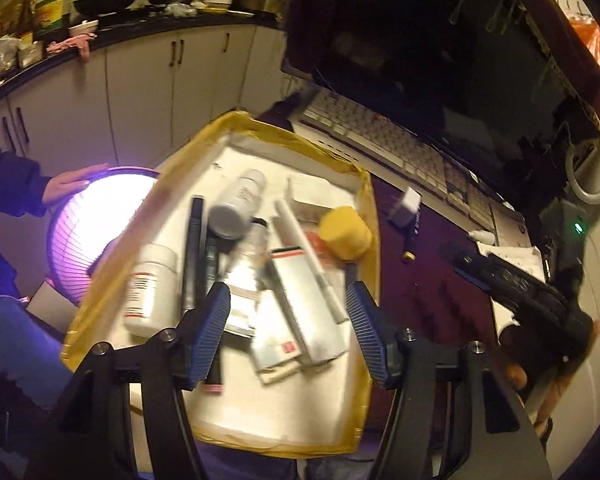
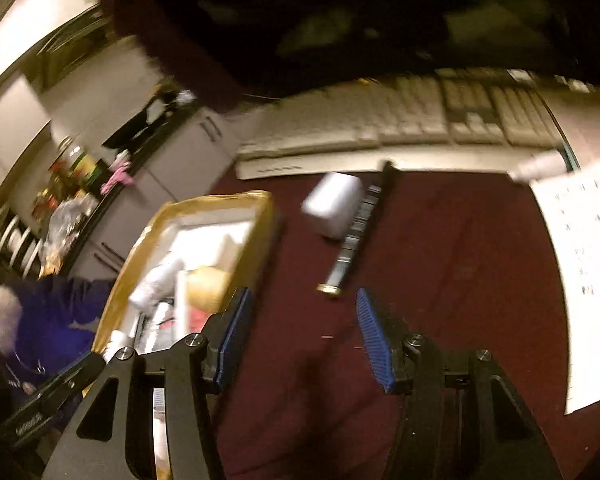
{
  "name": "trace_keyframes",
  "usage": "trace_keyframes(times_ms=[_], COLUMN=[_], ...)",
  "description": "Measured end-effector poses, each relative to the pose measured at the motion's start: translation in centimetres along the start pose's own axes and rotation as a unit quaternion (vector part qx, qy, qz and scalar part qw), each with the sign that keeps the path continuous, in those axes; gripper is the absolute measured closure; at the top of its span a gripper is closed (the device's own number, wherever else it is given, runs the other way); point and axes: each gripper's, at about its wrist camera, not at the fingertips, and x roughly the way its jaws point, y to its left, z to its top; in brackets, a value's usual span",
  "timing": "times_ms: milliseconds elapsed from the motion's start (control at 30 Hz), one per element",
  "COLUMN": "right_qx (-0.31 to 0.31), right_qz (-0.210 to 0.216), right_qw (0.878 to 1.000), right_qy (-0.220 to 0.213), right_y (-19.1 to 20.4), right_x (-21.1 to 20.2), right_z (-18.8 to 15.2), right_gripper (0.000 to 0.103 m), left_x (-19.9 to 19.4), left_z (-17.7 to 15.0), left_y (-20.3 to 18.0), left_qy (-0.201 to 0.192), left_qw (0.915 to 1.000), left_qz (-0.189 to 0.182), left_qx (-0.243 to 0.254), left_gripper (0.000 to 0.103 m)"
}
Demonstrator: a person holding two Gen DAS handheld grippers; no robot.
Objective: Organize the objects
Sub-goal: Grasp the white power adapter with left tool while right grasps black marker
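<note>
Left wrist view: the left gripper [image 1: 286,300] tilts down over the tape-edged box [image 1: 370,216], jaws spread wide with nothing pinched between them. Below lies a jumble: a white pill bottle [image 1: 150,286] at the left, a second white bottle [image 1: 238,204] lying on its side farther back, a black pen-like stick [image 1: 194,248] between them, flat silver packets [image 1: 308,292] under the gap, and a yellow sponge [image 1: 346,232] against the box's right wall. The picture is smeared. At the left, a person's hand [image 1: 70,184] rests on the rim of a glowing heater [image 1: 88,232]. At the right edge another black gripper is partly visible, too blurred to read.

Right wrist view: the right gripper [image 2: 302,338] angles down over bare maroon bench [image 2: 460,280], jaws apart and empty. Just ahead of its tips lies a dark pen with a gold end [image 2: 352,248], touching a small white box [image 2: 332,204]. The tape-edged box sits to the left, the keyboard [image 2: 400,128] beyond, a printed sheet [image 2: 580,260] at the right.
</note>
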Motion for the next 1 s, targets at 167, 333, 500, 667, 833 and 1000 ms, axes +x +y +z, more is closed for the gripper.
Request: trace_keyframes(times_ms=[167, 333, 500, 667, 833, 1000], right_qx=[-0.031, -0.049, -0.076, -0.055, -0.028, -0.007], right_qz=[-0.045, -0.048, -0.104, -0.095, -0.114, -0.107], right_qw=[0.998, 0.996, 0.990, 0.993, 0.993, 0.994], right_qy=[0.027, 0.050, 0.050, 0.044, 0.026, 0.008], right_y=[0.0, 0.7, 1.1, -0.8, -3.8, -6.1], right_x=[2.7, 5.2, 6.4, 3.3, -0.8, -1.7], right_z=[2.2, 3.7, 3.2, 1.3, -1.2, -1.6], right_gripper=[0.054, 0.066, 0.083, 0.088, 0.089, 0.089], left_x=[0.0, -0.5, -0.6, 0.3, 4.5, 10.4], left_z=[-0.1, -0.2, 0.9, 3.2, 6.1, 8.5], left_y=[-0.9, -0.9, -1.7, -4.6, -9.5, -14.7], left_qy=[0.007, 0.002, 0.005, 0.005, 0.046, 0.094], left_qw=[0.9999, 1.0000, 0.9999, 0.9985, 0.9936, 0.9831], left_qz=[-0.006, -0.004, -0.010, -0.024, -0.027, -0.018], left_qx=[0.010, 0.004, 0.011, 0.049, 0.099, 0.156], left_gripper=[0.044, 0.044, 0.044, 0.044, 0.044, 0.044])
